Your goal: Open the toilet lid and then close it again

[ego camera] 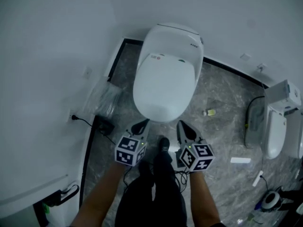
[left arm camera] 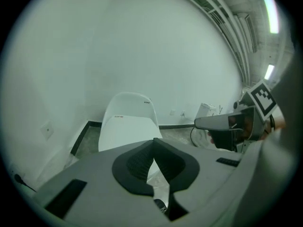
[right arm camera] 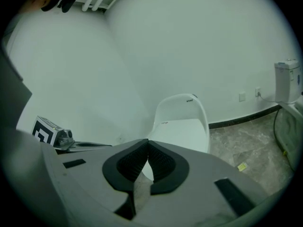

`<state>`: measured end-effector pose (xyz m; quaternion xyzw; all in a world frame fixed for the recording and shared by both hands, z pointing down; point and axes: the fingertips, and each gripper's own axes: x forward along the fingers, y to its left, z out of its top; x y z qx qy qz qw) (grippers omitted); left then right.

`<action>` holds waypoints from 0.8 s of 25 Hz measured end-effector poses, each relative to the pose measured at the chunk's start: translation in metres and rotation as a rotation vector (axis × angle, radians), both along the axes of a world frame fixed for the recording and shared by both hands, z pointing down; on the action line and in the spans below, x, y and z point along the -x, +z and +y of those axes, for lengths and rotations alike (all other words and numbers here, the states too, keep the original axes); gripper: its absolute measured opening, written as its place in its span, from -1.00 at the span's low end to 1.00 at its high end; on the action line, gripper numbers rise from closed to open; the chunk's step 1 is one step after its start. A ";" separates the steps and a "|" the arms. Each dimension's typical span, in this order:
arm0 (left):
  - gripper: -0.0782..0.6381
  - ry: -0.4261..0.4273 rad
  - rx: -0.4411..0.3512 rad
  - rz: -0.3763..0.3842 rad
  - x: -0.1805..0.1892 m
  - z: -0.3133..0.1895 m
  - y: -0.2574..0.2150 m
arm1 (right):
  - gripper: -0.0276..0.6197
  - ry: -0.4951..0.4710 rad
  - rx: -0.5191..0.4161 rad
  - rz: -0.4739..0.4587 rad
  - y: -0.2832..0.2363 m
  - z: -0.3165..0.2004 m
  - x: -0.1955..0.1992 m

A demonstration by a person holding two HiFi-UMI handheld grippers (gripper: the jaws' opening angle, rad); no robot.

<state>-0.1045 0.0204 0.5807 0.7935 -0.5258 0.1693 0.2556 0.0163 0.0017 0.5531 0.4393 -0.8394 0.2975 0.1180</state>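
A white toilet [ego camera: 165, 79] stands against the wall on a grey marbled floor, its lid [ego camera: 163, 86] down flat. Both my grippers hang just short of the lid's front edge, apart from it. The left gripper [ego camera: 140, 125] is shut with nothing between its fingers, and so is the right gripper [ego camera: 184, 128]. In the left gripper view the closed jaws [left arm camera: 154, 143] point toward the toilet [left arm camera: 128, 124], with the other gripper [left arm camera: 222, 123] beside them. The right gripper view shows the same from the other side: shut jaws [right arm camera: 147, 143] and the toilet [right arm camera: 182, 124] ahead.
A second white toilet unit [ego camera: 279, 122] stands at the right with cables. A crumpled clear plastic bag [ego camera: 102, 98] and a black plug with cord [ego camera: 102, 126] lie left of the toilet. A small yellow item [ego camera: 209, 112] lies on the floor. The person's dark trouser legs [ego camera: 156, 188] are below.
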 end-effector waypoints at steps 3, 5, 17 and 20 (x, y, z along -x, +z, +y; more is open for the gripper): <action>-0.76 -0.034 0.045 0.000 0.009 -0.001 0.039 | -0.88 0.021 0.046 0.024 0.040 -0.002 0.001; -0.76 -0.057 0.075 0.012 0.012 -0.001 0.061 | -0.88 0.039 0.077 0.033 0.065 -0.004 0.000; -0.42 -0.161 0.219 0.071 0.043 -0.017 0.168 | -0.71 0.087 0.180 0.009 0.164 -0.025 0.002; -0.19 -0.170 0.237 0.101 0.052 -0.025 0.186 | -0.55 0.114 0.197 0.005 0.182 -0.033 0.000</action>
